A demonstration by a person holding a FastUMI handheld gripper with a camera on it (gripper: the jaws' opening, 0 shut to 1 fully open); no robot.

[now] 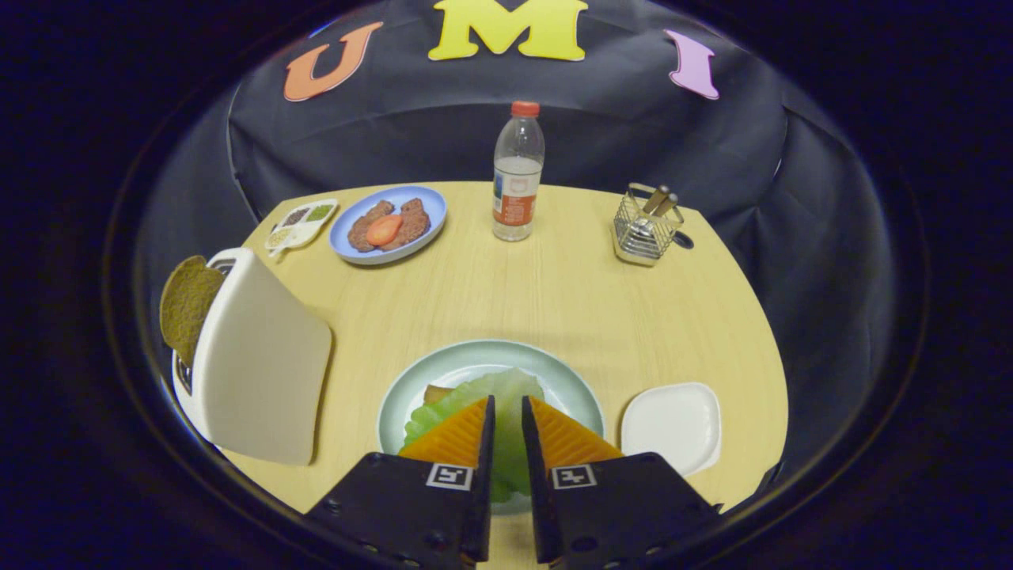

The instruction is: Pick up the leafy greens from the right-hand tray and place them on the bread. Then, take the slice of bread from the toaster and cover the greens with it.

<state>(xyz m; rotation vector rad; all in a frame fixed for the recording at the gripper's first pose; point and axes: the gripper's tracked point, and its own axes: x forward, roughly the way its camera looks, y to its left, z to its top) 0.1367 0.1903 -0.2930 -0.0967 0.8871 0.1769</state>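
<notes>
I have the gripper (507, 408) over the pale green plate (411, 388) at the near side of the bench (554, 293). Its fingers (463, 431) stand close together with a narrow gap, and the lettuce leaf (506, 388) shows in that gap and just ahead of the tips; I cannot tell whether both fingers press on it. The leaf lies on the plate, with a brown corner of bread (438, 393) peeking out beside it. Just to the right of the plate sits the white square tray (671, 426). To the left stands the white toaster (253, 364) with a brown bread slice (186, 305) sticking up from its slot. Beyond, I see a blue plate (431, 207) carrying meat patties (407, 222) and a tomato slice (384, 229), a small divided condiment dish (302, 223), a water bottle (517, 172), and a wire holder (645, 229) with utensils.
</notes>
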